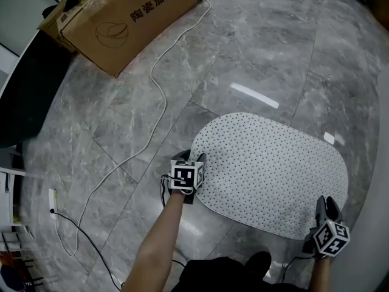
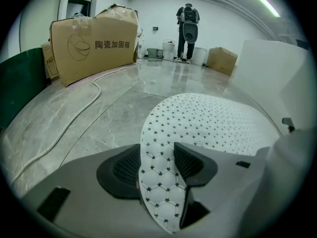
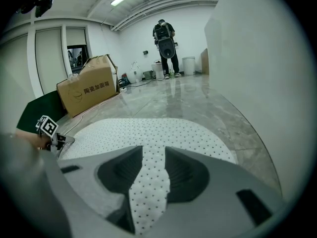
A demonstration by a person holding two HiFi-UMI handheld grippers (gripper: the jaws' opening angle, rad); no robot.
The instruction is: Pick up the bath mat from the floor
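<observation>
Floor [image 1: 255,59]: grey polished stone, broad and bare around us.

Bath mat [image 1: 273,163]: a white dotted oval lying flat on the floor just in front of us. Only two spots on its near rim are turned up.

Cardboard box [image 1: 127,17]: far left, well apart from the mat.

Cable [image 1: 155,90]: white, runs from the box down past the mat's left end. It is near that end but not touching it.

Left tool [image 1: 199,159]: closed on the upturned rim at the mat's left end, with a pad against each face.

Right tool [image 1: 328,203]: clamped narrow on the rim at the near right corner.

We judge both grips set, so the lift comes next. We should raise both tools together and level, keeping them spread so the mat hangs as one sheet. We should go slowly at first, since the mat may cling to the glossy stone. Both bites sit close to the rim, so a jerk could pull it free.

There is open room above and ahead. On the left we should mind the cable as the mat's end swings.
</observation>
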